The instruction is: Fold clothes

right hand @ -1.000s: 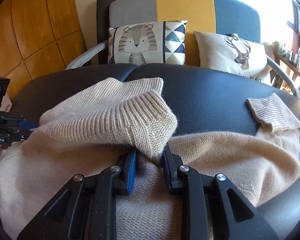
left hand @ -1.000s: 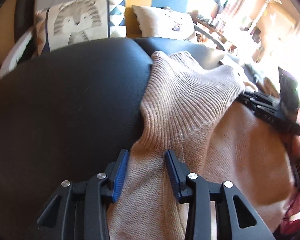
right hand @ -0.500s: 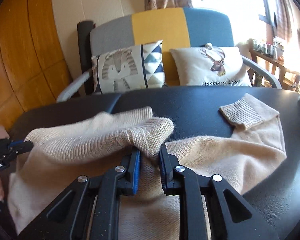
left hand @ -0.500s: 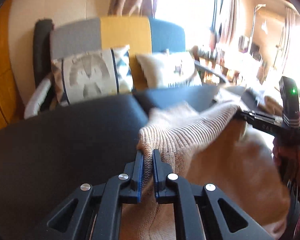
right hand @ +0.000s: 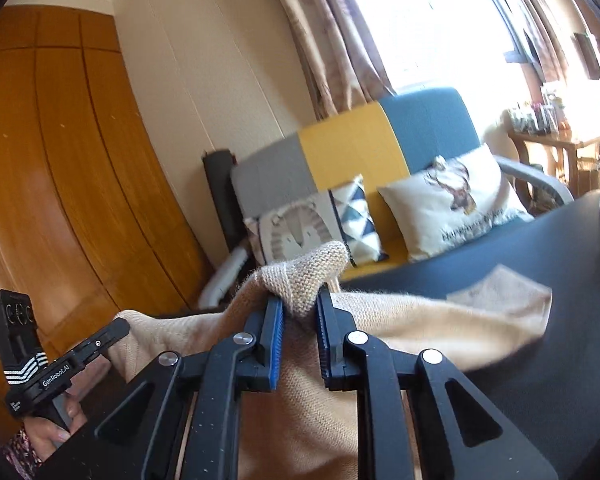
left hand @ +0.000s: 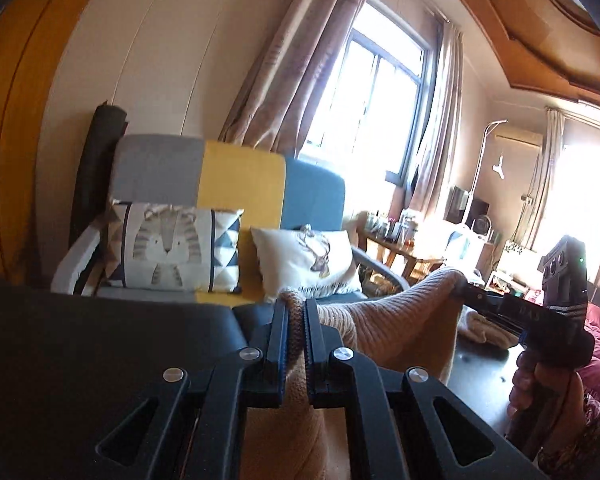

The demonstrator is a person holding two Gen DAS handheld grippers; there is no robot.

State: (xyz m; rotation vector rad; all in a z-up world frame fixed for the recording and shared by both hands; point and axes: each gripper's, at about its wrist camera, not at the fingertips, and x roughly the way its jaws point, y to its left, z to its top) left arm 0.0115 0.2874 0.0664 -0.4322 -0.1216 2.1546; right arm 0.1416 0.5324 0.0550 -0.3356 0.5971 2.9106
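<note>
"GenRobot.AI" reads in white along the side of the left gripper [right hand: 112,332], seen low and to the left of the right tool's fingers. Ahead and to the right of those fingers, the white deer cushion [right hand: 452,204] carries a line of dark script under the deer; it looks like "Happiness ticket", though blur makes that unsure. From the left tool, the right gripper [left hand: 466,292] out to the right shows pale letters on its bar, too faint to read.
</note>
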